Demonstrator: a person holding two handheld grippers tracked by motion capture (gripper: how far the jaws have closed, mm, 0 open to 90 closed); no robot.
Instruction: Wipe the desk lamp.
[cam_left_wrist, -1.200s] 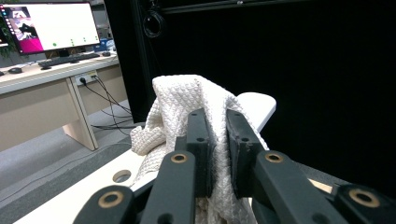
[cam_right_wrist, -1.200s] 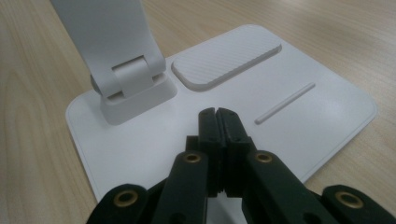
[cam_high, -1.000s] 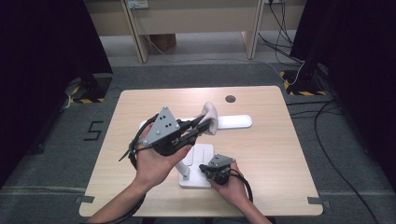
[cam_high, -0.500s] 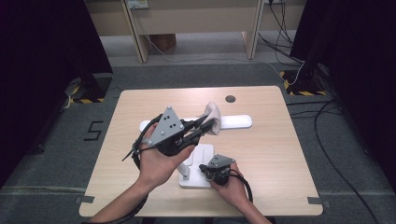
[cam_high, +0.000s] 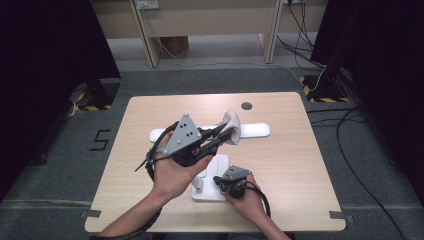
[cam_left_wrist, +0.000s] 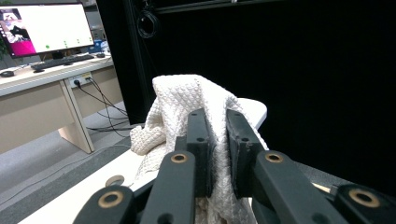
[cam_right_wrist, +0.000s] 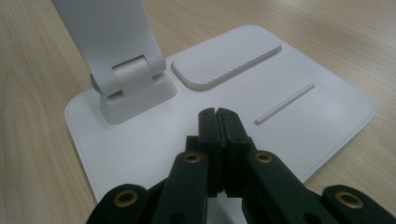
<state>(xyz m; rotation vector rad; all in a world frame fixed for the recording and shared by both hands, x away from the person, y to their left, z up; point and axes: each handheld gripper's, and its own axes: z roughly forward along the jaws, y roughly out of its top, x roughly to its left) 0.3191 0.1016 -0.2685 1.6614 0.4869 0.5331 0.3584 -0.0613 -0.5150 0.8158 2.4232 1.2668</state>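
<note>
With the left gripper (cam_high: 226, 134) clamped on the white cloth (cam_left_wrist: 187, 112) draped over the lamp's head (cam_high: 250, 131) (far of centre), a hard wipe could tip the lamp, since the right gripper's (cam_right_wrist: 217, 114) 2 jaws, pressed together, merely rested on its base (cam_right_wrist: 327, 107).

Left gripper (cam_high: 227, 134): you've edged it very slightly along the lamp head (cam_high: 252, 131).
Cloth (cam_high: 233, 121): it rode along.
</note>
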